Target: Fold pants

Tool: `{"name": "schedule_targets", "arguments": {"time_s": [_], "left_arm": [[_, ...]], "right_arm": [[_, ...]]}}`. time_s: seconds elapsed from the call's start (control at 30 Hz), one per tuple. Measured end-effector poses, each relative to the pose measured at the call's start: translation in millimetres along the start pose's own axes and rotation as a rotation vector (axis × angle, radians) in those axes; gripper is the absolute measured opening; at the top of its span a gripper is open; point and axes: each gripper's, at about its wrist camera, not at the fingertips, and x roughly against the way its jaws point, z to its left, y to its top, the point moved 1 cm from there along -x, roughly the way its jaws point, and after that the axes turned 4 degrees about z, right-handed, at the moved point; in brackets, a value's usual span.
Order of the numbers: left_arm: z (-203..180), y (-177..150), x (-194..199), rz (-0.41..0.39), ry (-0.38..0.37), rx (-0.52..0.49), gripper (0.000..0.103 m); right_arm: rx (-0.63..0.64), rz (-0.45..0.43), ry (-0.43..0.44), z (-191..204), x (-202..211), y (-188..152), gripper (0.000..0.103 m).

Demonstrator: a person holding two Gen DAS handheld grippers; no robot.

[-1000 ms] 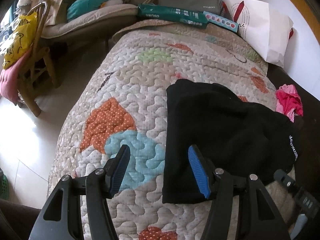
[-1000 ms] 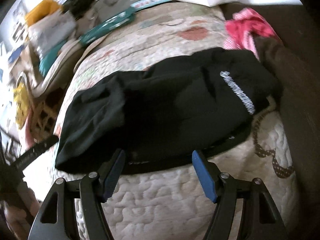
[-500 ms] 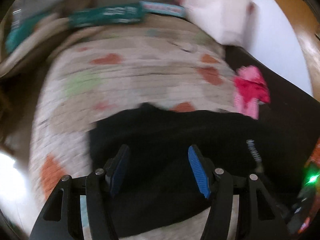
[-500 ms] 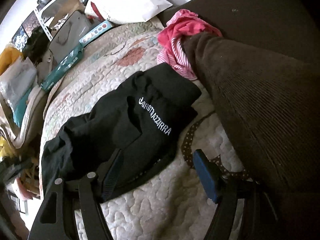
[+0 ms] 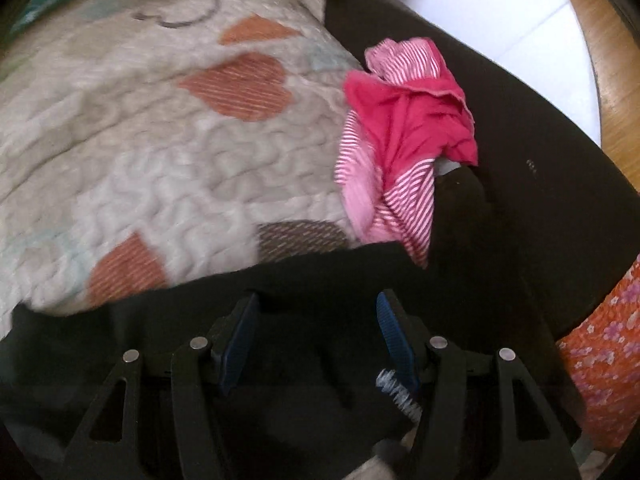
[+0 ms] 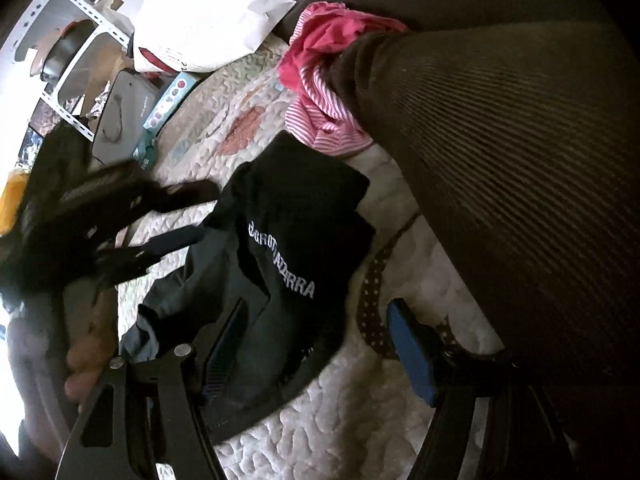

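Observation:
Black pants [image 6: 280,208] with white lettering lie folded on the quilt [image 6: 320,432], waist end toward the dark backrest. My right gripper [image 6: 316,344] is open just above them: its left finger is over the black cloth, its right finger over the quilt. In the left wrist view my left gripper [image 5: 316,320] hovers open over the pants [image 5: 120,344], nothing pinched between the blue pads [image 5: 240,336]. The same left gripper [image 6: 188,216] shows blurred at the left of the right wrist view, reaching toward the pants' far edge.
A pink striped garment [image 5: 400,140] lies crumpled against the dark corduroy backrest [image 6: 520,160] just beyond the pants. A white bag [image 6: 208,12], a grey case [image 6: 120,116] and boxes crowd the quilt's far end. A hand [image 6: 88,352] shows at lower left.
The left gripper has swept right across the pants toward the pink garment. The right wrist view has rolled and swung toward the backrest, and the left gripper now appears in it.

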Motion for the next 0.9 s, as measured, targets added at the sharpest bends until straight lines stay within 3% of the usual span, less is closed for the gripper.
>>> {"name": "schedule_targets", "arguments": {"time_s": [0.1, 0.3, 0.6, 0.8, 0.9], "left_arm": [[-6.6, 10.5, -16.1, 0.034, 0.004, -0.029, 0.075], [-18.4, 19.4, -33.6, 0.065, 0.086, -0.123, 0.076], [-9.7, 13.2, -29.9, 0.047, 0.078, -0.108, 0.079], [-25.4, 10.2, -46.7, 0.058, 0.143, -0.167, 0.092], [-34.7, 6.4, -56.0, 0.067, 0.208, -0.230, 0.098]], "right_arm": [[-0.030, -0.011, 0.002, -1.4, -5.2, 2.8, 0.080], [-0.059, -0.013, 0.014, -0.1, -7.0, 9.3, 0.081], [0.064, -0.030, -0.007, 19.3, 12.0, -6.4, 0.081], [0.051, -0.039, -0.014, 21.2, 7.9, 0.2, 0.078], [0.125, -0.071, -0.033, 31.9, 18.5, -5.0, 0.078]]}}
